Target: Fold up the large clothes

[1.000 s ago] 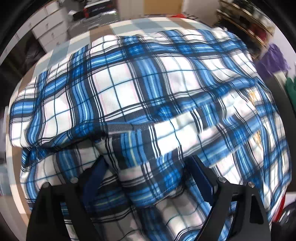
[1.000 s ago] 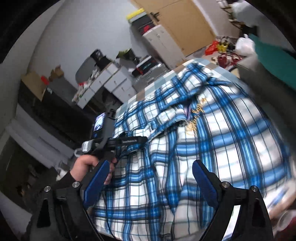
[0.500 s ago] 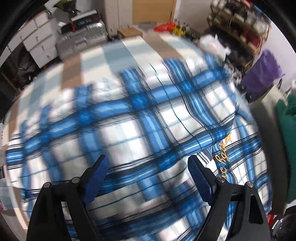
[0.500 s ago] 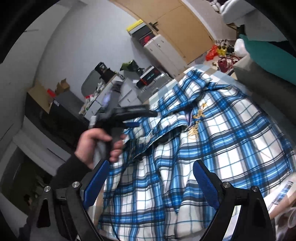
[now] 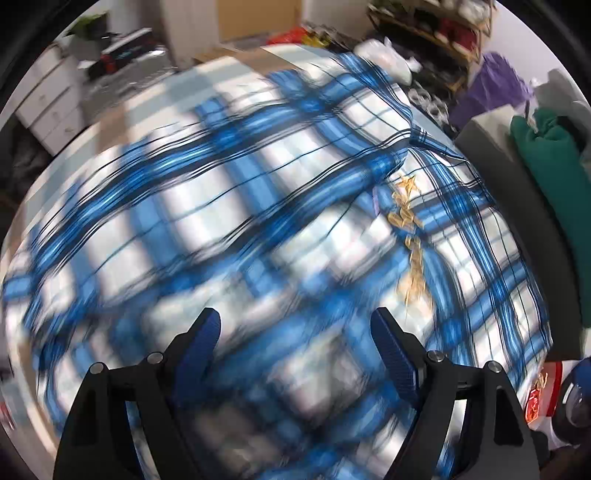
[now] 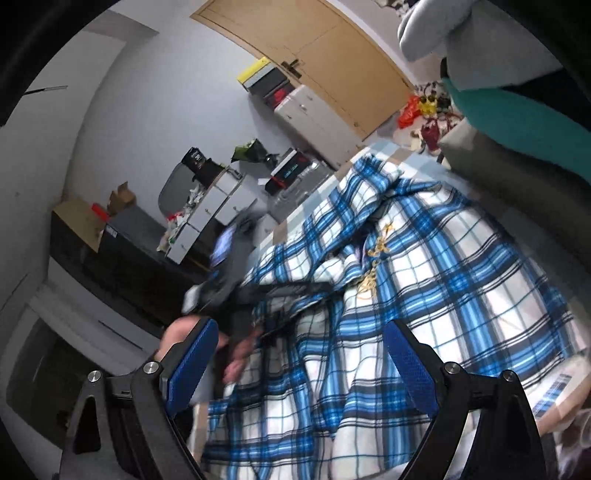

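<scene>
One broad worktop [image 5: 110, 122] under a pale checked cloth of light blue and tan, nearly all of it covered by the blue, white and black plaid garment [image 5: 258, 206], spread out with rumpled folds and a line of gold embroidery [image 5: 408, 236] near a raised edge of fabric. Much blur across the near half of the left wrist view. Beyond the worktop on the left, white drawer units [image 6: 218, 206] against a grey wall, loaded on top with loose clutter; beside them a dark box with red trim [image 6: 286, 175] on a metallic case. Further back, a tan wooden door [image 6: 332, 70] and a white cabinet [image 6: 314, 122] stacked with dark boxes and one yellow-lidded box [image 6: 255, 70]. On the far left, an open brown carton [image 6: 79, 221] on a dark unit, contents not discernible. To the right, open shelving [image 5: 436, 26] packed with small items, a purple bundle [image 5: 495, 85], and green cloth [image 5: 546, 166] draped over a grey seat. Left tongs [image 5: 295, 325] held above the plaid, blue pads wide apart, nothing between them. Right tongs [image 6: 297, 336] likewise spread apart and empty, raised higher over the near edge of the garment. Seen from the right wrist camera, left hand [image 6: 207, 343] blurred, gripping its dark handle over the left side of the plaid.
</scene>
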{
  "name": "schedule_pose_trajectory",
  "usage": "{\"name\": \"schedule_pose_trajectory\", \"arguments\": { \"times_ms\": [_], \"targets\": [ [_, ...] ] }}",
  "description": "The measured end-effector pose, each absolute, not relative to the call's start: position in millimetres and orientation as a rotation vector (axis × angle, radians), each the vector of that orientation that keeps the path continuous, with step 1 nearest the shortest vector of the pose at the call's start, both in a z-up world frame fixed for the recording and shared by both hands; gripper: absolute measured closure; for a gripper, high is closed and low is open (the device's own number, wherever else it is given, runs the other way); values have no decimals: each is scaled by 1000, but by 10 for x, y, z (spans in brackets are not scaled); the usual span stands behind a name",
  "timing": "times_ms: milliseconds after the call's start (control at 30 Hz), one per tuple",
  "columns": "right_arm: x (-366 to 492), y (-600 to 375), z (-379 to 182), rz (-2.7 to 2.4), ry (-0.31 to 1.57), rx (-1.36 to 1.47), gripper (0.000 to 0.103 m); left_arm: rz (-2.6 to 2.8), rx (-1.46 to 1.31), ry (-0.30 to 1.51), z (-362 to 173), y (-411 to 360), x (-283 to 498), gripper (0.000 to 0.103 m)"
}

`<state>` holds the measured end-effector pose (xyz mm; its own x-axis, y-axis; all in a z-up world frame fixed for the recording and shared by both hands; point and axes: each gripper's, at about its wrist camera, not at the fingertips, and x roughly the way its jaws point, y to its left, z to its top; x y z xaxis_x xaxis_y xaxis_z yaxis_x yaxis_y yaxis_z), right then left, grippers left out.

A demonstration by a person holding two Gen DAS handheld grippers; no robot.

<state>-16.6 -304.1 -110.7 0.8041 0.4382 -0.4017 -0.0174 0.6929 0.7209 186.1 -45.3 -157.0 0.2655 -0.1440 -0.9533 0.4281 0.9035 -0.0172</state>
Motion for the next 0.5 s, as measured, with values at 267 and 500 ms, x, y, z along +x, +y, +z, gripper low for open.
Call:
{"name": "schedule_pose_trajectory", "arguments": {
  "times_ms": [267,500],
  "targets": [
    [-157,-3138,-1168,222,597,795,9,-316,157,1241,-1447,176,748,23],
    [-182,-3180,-1237,161,625,788,9,-53,123,1236,-1497,837,-102,23]
  ]
}}
